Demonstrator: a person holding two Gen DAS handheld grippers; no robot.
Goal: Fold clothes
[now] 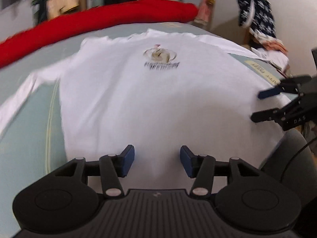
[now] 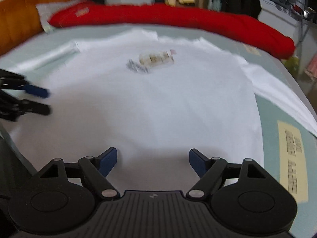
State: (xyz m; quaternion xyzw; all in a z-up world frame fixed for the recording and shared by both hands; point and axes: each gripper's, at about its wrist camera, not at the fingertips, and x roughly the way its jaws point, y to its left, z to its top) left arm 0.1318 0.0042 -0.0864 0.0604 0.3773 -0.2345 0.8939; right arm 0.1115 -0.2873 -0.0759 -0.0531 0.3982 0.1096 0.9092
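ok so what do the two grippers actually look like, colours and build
Both are matt black plastic. The left gripper and right gripper each have a ribbed centre plate with a small pale logo, round discs on either side, linkage bars on silver pivot pins, and dark blue pads on the fingertips. Seen from the left wrist view, the right one bears white letters on its side.

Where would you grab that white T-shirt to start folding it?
Probably at the near hem of the white T-shirt, one hand-held gripper at each bottom corner, coming in low from the near side. It lies flat, print up, collar at the far end, so only its edges offer something to pinch.
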